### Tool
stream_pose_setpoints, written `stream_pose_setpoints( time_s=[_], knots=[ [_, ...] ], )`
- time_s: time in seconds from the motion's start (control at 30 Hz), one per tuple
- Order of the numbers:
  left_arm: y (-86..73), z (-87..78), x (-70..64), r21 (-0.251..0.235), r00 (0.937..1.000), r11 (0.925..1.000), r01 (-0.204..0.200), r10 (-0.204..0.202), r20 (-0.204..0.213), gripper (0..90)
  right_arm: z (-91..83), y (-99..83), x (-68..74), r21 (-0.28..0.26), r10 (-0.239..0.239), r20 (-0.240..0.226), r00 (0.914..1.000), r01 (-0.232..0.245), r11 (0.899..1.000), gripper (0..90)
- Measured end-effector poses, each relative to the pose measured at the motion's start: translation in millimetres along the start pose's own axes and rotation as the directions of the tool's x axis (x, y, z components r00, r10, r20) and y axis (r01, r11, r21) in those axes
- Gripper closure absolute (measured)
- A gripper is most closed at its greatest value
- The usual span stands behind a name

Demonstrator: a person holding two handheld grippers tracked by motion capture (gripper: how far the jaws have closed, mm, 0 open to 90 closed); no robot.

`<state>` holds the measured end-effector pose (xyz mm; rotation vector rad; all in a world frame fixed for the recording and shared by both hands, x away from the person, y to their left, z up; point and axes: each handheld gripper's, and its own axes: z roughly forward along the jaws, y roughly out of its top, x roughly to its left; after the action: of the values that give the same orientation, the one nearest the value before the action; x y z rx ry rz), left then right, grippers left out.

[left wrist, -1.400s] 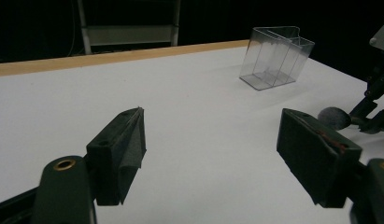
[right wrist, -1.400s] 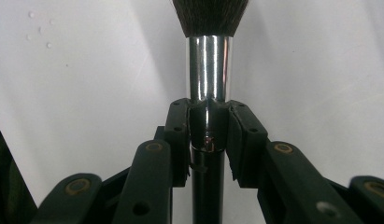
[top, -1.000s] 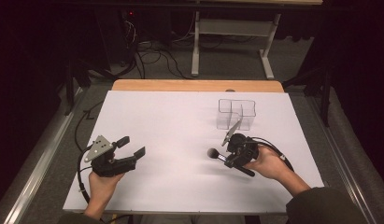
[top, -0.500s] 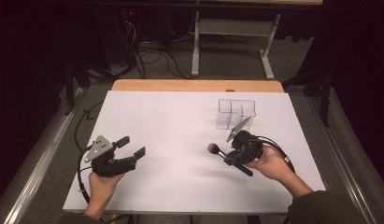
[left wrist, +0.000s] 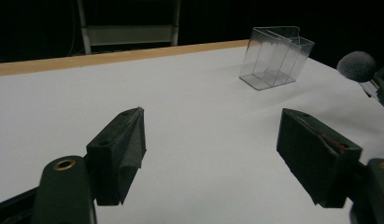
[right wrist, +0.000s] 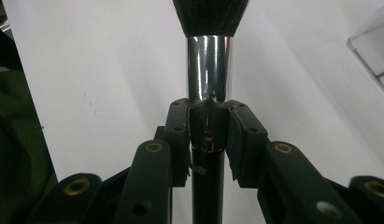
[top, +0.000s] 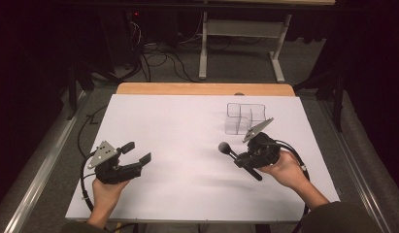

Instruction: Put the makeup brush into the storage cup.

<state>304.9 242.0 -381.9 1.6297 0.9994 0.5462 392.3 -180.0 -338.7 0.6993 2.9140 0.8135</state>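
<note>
Left gripper held low, jaws spread wide, right gripper angled leftward, jaws clamped together.

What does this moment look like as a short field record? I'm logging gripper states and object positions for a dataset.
held item: makeup brush, dark bristles, silver ferrule, black handle
right gripper: shut on the brush near the ferrule
left gripper: open, holding nothing, above the sheet
container: clear divided organizer, upright, far right of the sheet, apart from the brush
surface: white sheet on a wooden table
brush bristles point: toward the table's middle, seen from the high view

Black brush — silver ferrule
</note>
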Motion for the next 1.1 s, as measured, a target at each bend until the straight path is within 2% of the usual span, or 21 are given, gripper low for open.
stream_pose_setpoints(
  time_s=[0.5,0.9,0.97,1.1],
  knots=[
    [0.0,0.2,-0.2,0.0,1.0,1.0,0.0,0.0,0.001,24.1,-11.8,-4.6,-6.4,-0.083,0.043,0.019,0.9989,-0.041,0.996,74.0],
    [0.0,0.1,-0.3,-0.001,1.0,1.0,0.0,0.0,0.002,24.1,-17.9,-5.8,-9.4,-0.143,0.082,0.028,0.9963,-0.077,0.987,74.1],
    [0.0,0.0,-0.3,-0.001,1.0,1.0,0.0,0.0,0.001,24.1,-19.3,-6.3,-10.1,-0.151,0.077,0.033,0.9965,-0.071,0.986,74.1],
    [0.0,0.1,0.0,0.0,1.0,1.0,0.002,-0.002,0.0,24.1,-22.1,-7.3,-12.3,-0.179,0.089,0.032,0.9955,-0.082,0.98,74.1]
  ],
)
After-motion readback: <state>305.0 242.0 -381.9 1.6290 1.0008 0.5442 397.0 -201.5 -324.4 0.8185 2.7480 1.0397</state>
